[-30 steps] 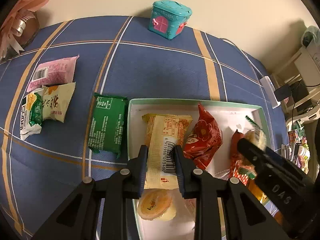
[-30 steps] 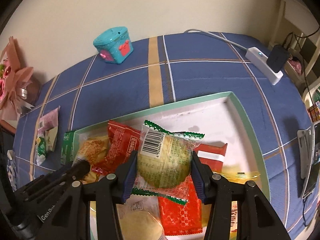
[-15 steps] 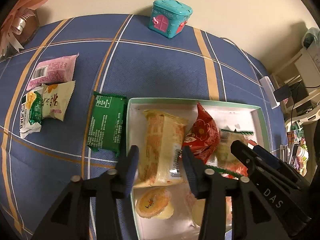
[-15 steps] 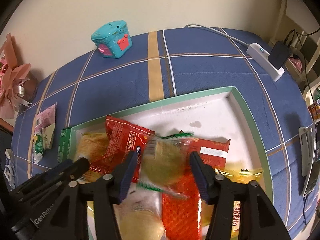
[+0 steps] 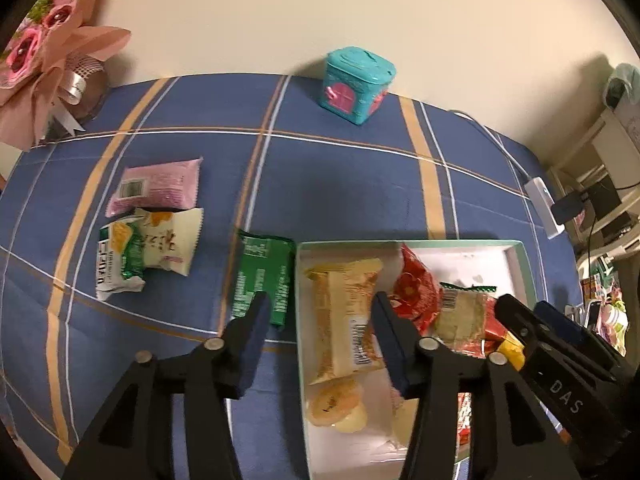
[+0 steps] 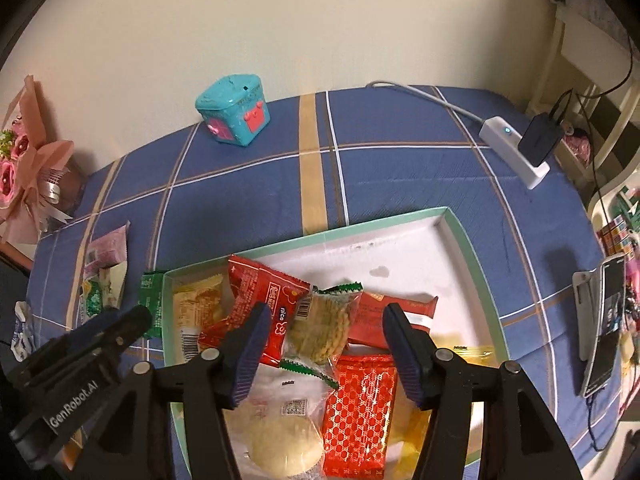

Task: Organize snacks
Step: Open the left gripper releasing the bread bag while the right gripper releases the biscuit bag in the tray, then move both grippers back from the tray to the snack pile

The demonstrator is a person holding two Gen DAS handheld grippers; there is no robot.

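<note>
A white tray with a green rim [image 5: 520, 246] [image 6: 460, 232] holds several snack packets. My left gripper [image 5: 320, 312] hovers over the tray's left end. Its jaws are opening, and the pads stand clear of the long yellow-orange packet [image 5: 344, 316] lying flat beneath them. My right gripper [image 6: 326, 320] hangs open above the round biscuit packet with green edges [image 6: 320, 326]. That packet rests on red wrappers [image 6: 264, 292] in the tray, and neither pad touches it.
On the blue checked cloth left of the tray lie a green packet [image 5: 262, 276], a white-and-green pair [image 5: 152, 244] and a pink packet [image 5: 160, 186]. A teal toy box [image 6: 234, 116] stands at the back, a bouquet [image 5: 48, 60] far left. A power strip [image 6: 516, 152] and a phone [image 6: 604, 320] are on the right.
Both grippers opened and let their packets drop into the tray: the yellow-orange one on the left, the biscuit packet on the right. Both then rose a little.
</note>
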